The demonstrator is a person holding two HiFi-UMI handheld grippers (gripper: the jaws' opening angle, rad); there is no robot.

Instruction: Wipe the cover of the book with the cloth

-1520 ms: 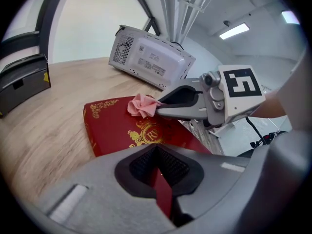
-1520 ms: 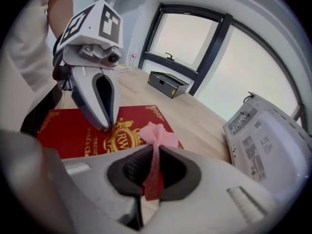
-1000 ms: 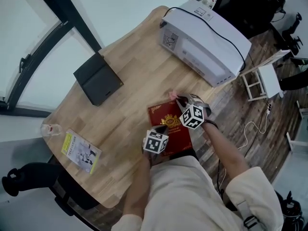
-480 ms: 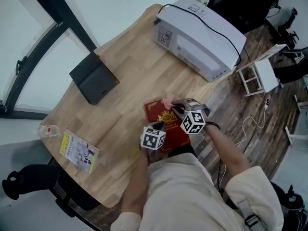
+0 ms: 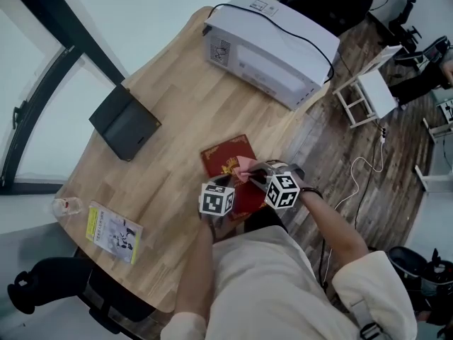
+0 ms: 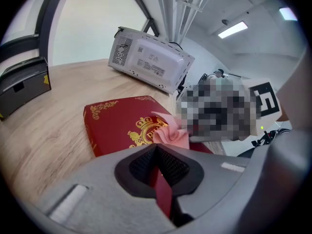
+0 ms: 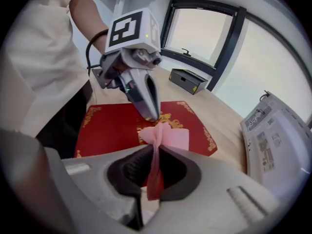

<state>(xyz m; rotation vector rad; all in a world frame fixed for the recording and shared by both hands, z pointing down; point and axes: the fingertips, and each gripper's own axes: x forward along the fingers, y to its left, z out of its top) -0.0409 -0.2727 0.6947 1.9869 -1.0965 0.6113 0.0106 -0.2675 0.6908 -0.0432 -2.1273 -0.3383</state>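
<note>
A dark red book [image 5: 225,154] with a gold crest lies flat on the wooden table [image 5: 170,119], close to its near right edge. My right gripper [image 5: 253,172] is shut on a pink cloth [image 7: 168,136], whose free end rests on the cover by the crest. My left gripper [image 5: 226,183] is shut, and its tips [image 7: 152,115] press down on the middle of the cover just behind the cloth. In the left gripper view the book [image 6: 117,121] spreads ahead of the jaws, with the cloth [image 6: 170,133] to the right. The near part of the book is hidden under both grippers.
A white microwave-like appliance [image 5: 265,48] with a black cable stands at the far right of the table. A dark box [image 5: 125,122] sits to the left, with a yellow booklet [image 5: 113,229] and a small glass [image 5: 67,206] at the near left. A white stool [image 5: 368,94] stands on the floor.
My right gripper has drawn the pink cloth from the book's far corner back across the cover toward me. The left gripper has stayed pressed on the book.
</note>
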